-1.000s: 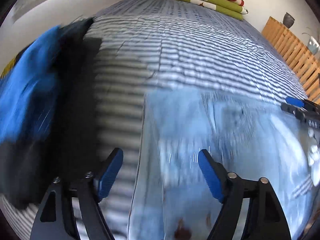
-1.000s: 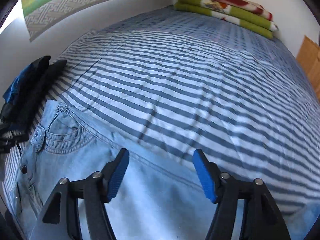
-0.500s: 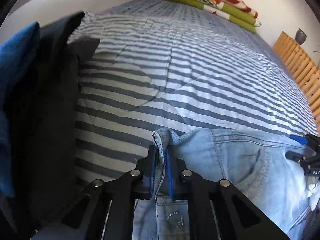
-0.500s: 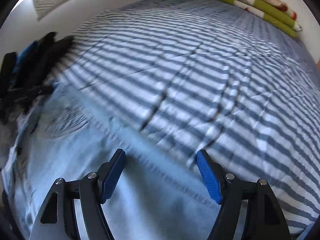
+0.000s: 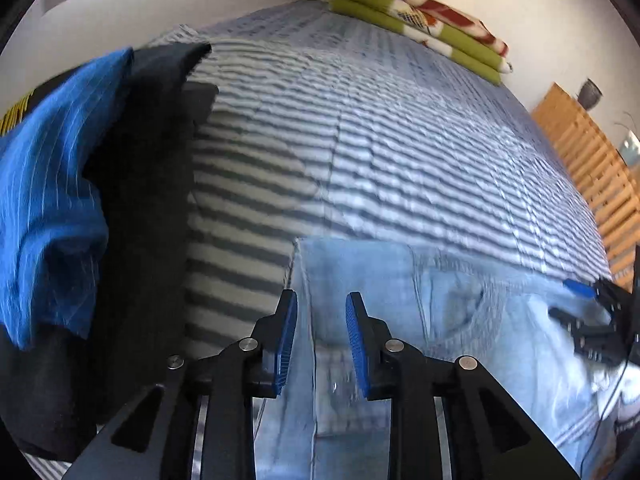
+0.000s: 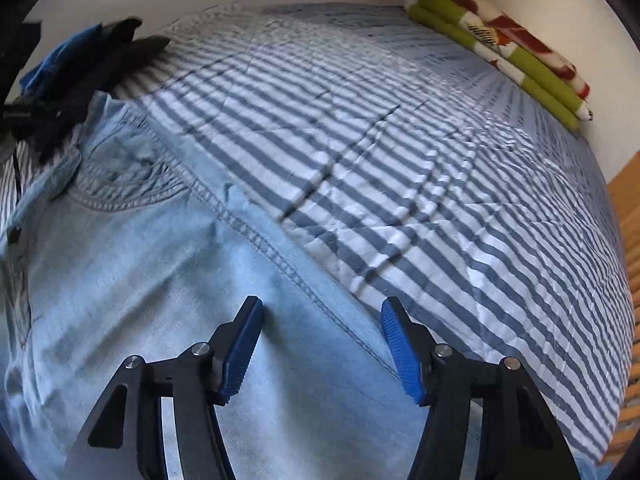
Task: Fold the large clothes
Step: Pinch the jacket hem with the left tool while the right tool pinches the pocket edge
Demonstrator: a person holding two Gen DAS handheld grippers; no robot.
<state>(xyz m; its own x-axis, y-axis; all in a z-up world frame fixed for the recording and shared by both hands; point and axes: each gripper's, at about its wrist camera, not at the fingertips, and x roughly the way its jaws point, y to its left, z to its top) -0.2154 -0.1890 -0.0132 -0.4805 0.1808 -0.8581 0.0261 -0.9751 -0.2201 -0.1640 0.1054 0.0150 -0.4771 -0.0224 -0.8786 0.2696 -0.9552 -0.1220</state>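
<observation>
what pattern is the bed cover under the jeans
Blue-grey and white stripes on the bed cover, clearest in the right wrist view.

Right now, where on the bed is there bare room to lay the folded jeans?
Free: the striped cover between the jeans and the folded blanket, across to the wooden slats. Crowded: the near edge under the jeans, and the wall side, where dark and blue clothes are piled.

You've got light blue denim jeans (image 6: 132, 288) on a blue-and-white striped bedcover (image 6: 420, 168), bright blue pinstriped cloth (image 5: 48, 184) on black garments (image 5: 144, 200), a green blanket (image 6: 500, 48) with red-and-white print, blue gripper pads (image 5: 286, 340), orange-brown wooden slats (image 5: 592, 168)
</observation>
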